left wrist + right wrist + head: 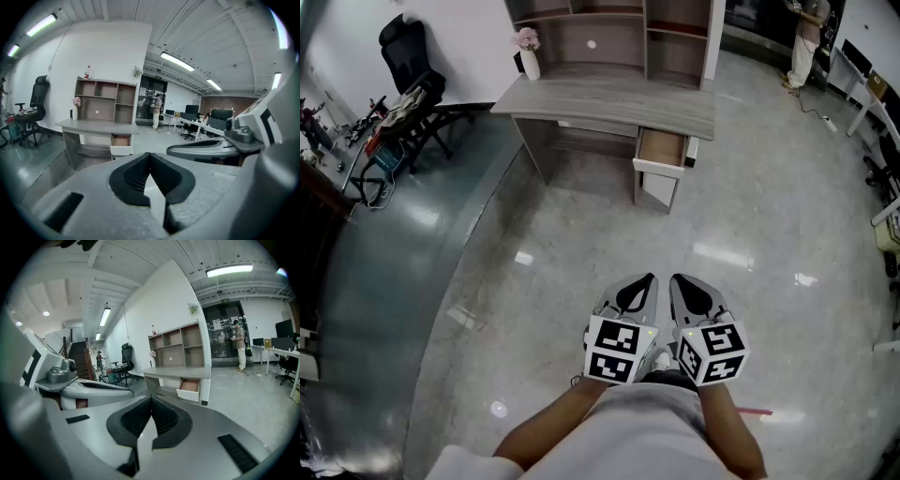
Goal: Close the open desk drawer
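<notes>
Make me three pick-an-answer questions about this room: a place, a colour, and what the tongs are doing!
1. Where is the open drawer? A) at the right end of the desk B) at its left end C) on the floor
2. The flowers are? A) blue B) pink C) yellow
3. The left tongs and right tongs are? A) gripping the drawer B) wide open C) shut, empty
Answers: 1 A, it juts out at the right in the head view; 2 B, pink blooms; 3 C, tips meet, nothing between.
</notes>
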